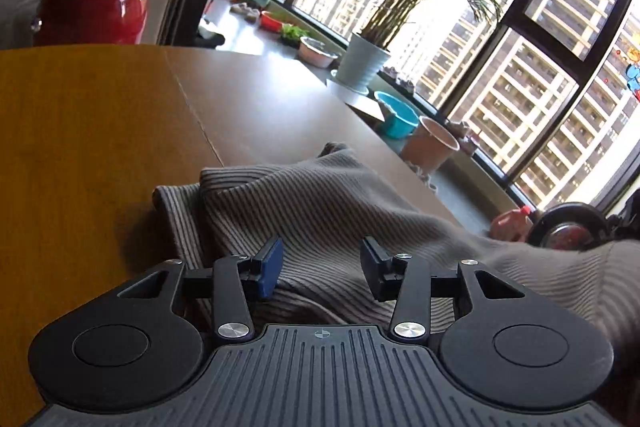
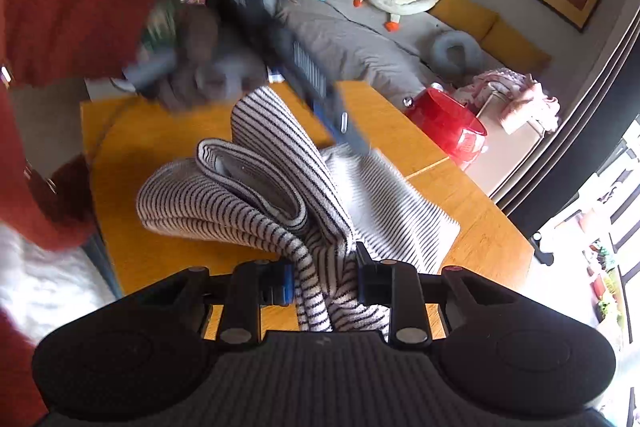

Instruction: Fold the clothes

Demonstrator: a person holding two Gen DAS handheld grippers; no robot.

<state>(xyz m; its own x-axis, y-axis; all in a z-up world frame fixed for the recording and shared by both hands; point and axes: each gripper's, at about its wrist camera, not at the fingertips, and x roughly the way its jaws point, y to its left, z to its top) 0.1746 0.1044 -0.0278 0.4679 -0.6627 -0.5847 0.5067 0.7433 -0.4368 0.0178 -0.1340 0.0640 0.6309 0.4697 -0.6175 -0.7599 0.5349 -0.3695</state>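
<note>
One striped garment [image 2: 256, 195] bunched, folded; right gripper [image 2: 324, 283] fingers seemingly pinching it, left gripper [image 1: 320, 267] fingers wide.

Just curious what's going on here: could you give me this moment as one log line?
task: fold clothes | right claw: gripping bunched striped garment, lifted over wooden table | left claw: open above garment, holding nothing

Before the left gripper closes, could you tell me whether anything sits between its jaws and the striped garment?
Nothing visible does. The left gripper has its jaws apart directly over the striped knit garment on the wooden table, with only fabric showing between them.
</note>
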